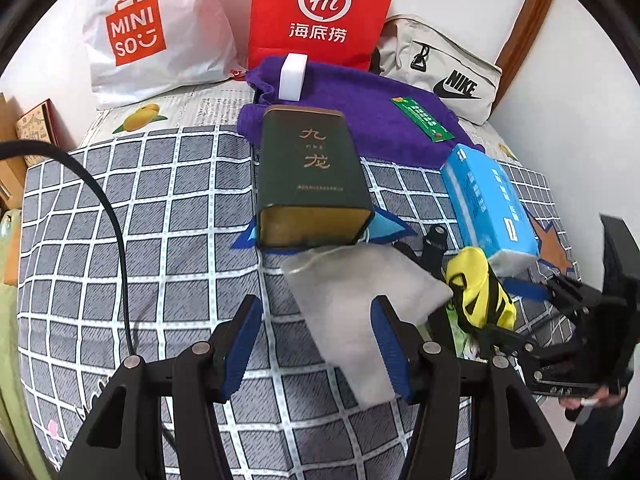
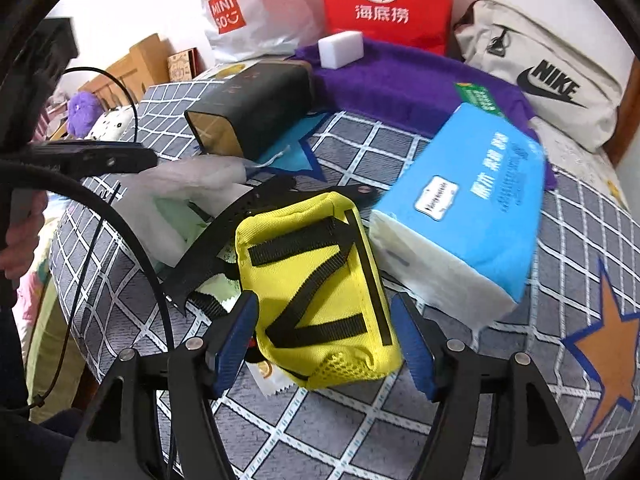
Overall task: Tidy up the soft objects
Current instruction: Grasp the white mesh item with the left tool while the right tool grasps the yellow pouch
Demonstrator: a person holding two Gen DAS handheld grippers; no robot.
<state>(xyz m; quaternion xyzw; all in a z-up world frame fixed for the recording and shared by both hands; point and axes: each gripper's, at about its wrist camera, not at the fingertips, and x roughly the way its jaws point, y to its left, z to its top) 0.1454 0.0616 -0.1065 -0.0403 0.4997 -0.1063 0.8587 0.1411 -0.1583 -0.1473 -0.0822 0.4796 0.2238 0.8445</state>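
Observation:
On the checked bed cover [image 1: 160, 208] lie a white gauzy pouch [image 1: 356, 300], a yellow pouch with black straps [image 2: 320, 288], a blue tissue pack [image 2: 464, 208], a purple towel [image 1: 360, 108] with a white sponge block [image 1: 294, 78] on it, and a dark green tin [image 1: 308, 172]. My left gripper [image 1: 316, 344] is open, its jaws on either side of the white pouch. My right gripper [image 2: 326, 340] is open around the yellow pouch, which also shows in the left wrist view [image 1: 478, 292]. The white pouch shows in the right wrist view [image 2: 180, 200].
A white Miniso bag [image 1: 152, 28], a red paper bag [image 1: 320, 12] and a beige Nike bag [image 1: 444, 72] stand along the wall. A green packet [image 1: 422, 118] lies on the towel. A black cable [image 1: 108, 216] crosses the bed's left side. Plush toys [image 2: 84, 108] sit beyond the left edge.

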